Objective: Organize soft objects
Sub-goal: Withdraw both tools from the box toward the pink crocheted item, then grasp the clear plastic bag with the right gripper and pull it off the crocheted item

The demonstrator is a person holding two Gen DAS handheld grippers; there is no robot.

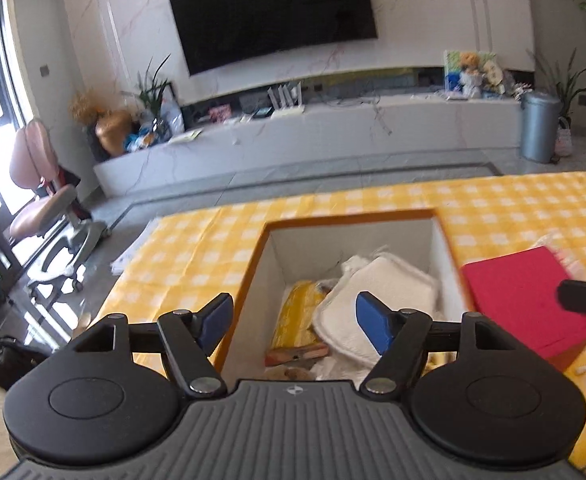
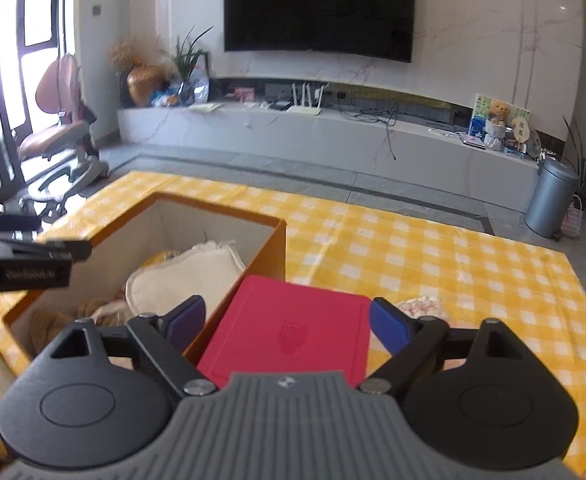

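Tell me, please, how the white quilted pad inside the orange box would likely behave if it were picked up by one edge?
The white quilted pad would probably droop: it already lies bent over the items beneath it. It looks thick and fluffy, so likely light. Its textured cloth surface should not slip easily.

Both grippers — left gripper [image 1: 295, 322], right gripper [image 2: 289, 326] — jaws wide apart, empty, angled downward.

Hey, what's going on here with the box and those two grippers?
A person is sorting soft things into an orange box on a yellow checked tablecloth. A white cloth pad and other fabric items already lie inside. The left gripper hangs open above the box, holding nothing. The right gripper is open over a red box beside it.
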